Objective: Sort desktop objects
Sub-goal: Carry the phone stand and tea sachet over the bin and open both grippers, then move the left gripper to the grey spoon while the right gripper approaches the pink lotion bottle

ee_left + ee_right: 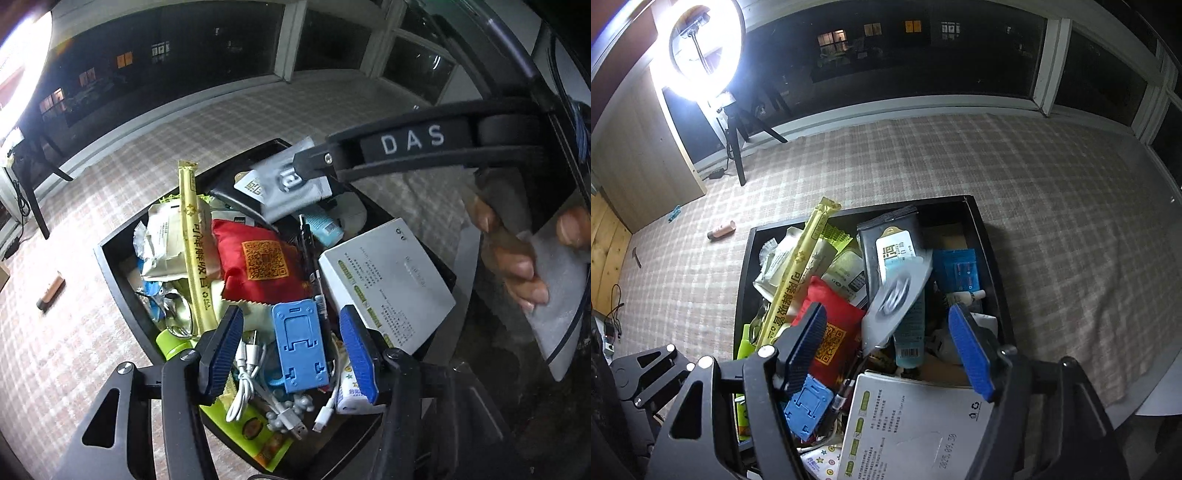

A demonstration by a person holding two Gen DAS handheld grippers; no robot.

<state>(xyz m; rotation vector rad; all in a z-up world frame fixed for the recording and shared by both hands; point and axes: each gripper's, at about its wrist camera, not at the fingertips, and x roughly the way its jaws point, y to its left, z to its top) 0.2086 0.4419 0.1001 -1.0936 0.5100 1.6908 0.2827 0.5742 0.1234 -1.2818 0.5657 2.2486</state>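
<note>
cloth: we see a plaid cloth (1034, 184) over the whole surface, with dark windows behind it.
ring light: lit ring light (698, 48) on a tripod at far left of the right wrist view.
bin: we log a black bin (982, 240) on the cloth, piled full with the desktop clutter; both grippers are above it and point down into it.
white box: white box (388, 273) with print leans on the bin's near right edge, tilted and partly over the rim.
left gripper: left gripper (291, 314) has its blue pads wide apart and holds nothing; we see it over the near end of the bin.
right gripper: right gripper (886, 309) also has its jaws wide with no pad on anything; in the left wrist view we see its black finger reach in from the right, tip just at the grey sachet.
hand: a hand (517, 258) grips the right tool at the right edge of the left view.
red pouch: red pouch (258, 258) with a QR code sits mid-bin on top of the pile.
stick: long yellow stick pack (194, 240) lies slanted, far end past the rim.
grey sachet: grey sachet (897, 295) is blurred in the right view, between the pads but touching neither; we cannot tell if it rests on the pile.
stand: blue stand (299, 350) lies flat below the left pads, apart from both.
cable: white cable (243, 369) is coiled just left of the stand.
tube: small brown tube (721, 229) lies on the cloth, left of the bin, well apart.
</note>
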